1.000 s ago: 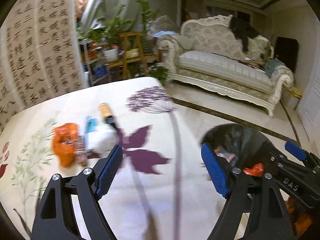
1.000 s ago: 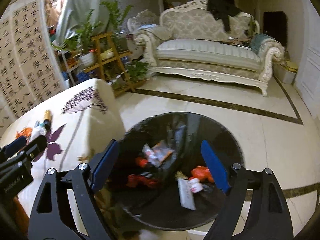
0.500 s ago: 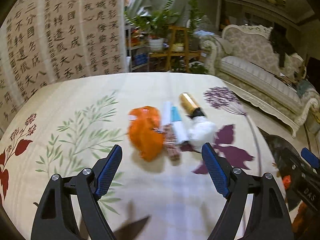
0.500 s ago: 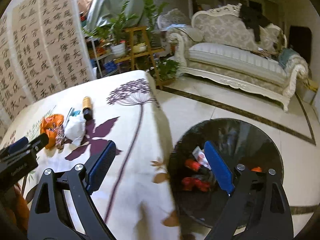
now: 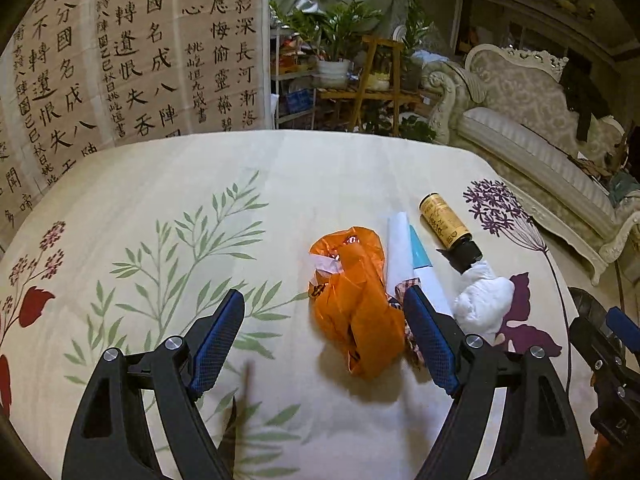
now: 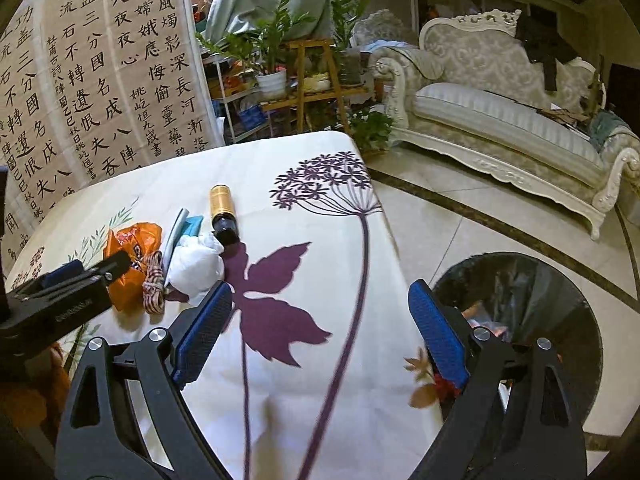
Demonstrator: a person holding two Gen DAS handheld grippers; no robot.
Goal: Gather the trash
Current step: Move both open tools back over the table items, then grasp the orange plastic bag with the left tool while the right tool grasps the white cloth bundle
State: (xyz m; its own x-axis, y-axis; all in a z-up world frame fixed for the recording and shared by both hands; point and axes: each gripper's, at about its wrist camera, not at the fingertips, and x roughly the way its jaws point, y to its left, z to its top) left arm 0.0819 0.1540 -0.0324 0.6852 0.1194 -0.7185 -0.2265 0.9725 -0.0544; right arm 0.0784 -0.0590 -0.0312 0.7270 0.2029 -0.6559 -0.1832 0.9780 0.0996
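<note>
A pile of trash lies on the floral tablecloth (image 5: 160,184): a crumpled orange plastic bag (image 5: 354,300), a white and teal wrapper (image 5: 404,248), a checkered cord (image 6: 154,282), a white crumpled tissue (image 5: 482,300) and a gold bottle with a black cap (image 5: 446,226). My left gripper (image 5: 324,336) is open and empty, just in front of the orange bag. My right gripper (image 6: 320,324) is open and empty over the table's right part, with the tissue (image 6: 196,266) beyond its left finger. The black bin (image 6: 520,320) with trash inside stands on the floor at the right.
A calligraphy screen (image 5: 120,60) stands behind the table. Plants on a wooden shelf (image 5: 376,80) and an ornate sofa (image 6: 500,120) are farther back. The table edge (image 6: 384,240) drops to a tiled floor (image 6: 480,216).
My left gripper swung left from the bin side to face the trash pile on the table. My right gripper moved from above the bin to over the table's right part. Both stay open.
</note>
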